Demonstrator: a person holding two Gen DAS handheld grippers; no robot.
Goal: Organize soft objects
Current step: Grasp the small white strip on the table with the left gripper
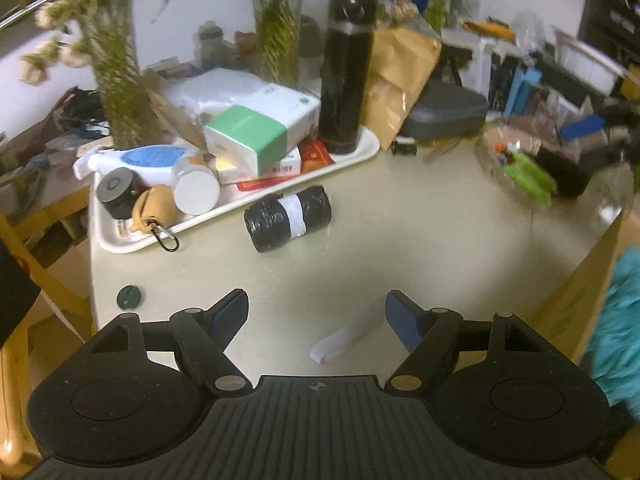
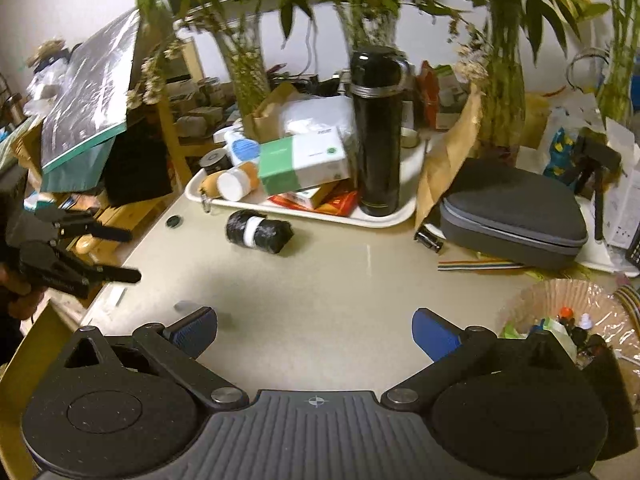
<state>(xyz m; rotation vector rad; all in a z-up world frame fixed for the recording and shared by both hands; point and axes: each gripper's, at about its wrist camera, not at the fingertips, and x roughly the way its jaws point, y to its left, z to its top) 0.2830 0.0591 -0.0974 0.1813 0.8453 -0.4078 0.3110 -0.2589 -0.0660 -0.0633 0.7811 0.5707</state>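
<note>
My left gripper [image 1: 318, 316] is open over the near part of the beige table [image 1: 400, 240]. A small white soft piece [image 1: 340, 340] lies on the table between and just under its blue pads [image 1: 234, 312], with neither pad touching it. A black roll with a white band [image 1: 288, 218] lies farther ahead, beside the white tray [image 1: 120, 242]. A teal fluffy thing [image 1: 616, 320] shows at the right edge. My right gripper [image 2: 316, 330] is open and empty above bare table. In the right wrist view the left gripper [image 2: 132, 256] is at the far left and the black roll [image 2: 258, 232] is ahead.
The tray [image 2: 384, 220] holds a tall black bottle [image 2: 378, 132], boxes [image 2: 304, 160], a spray bottle and a jar. A grey zip case [image 2: 512, 216] sits at the right, a basket of small items [image 2: 560, 312] at the near right. Vases with plants stand behind.
</note>
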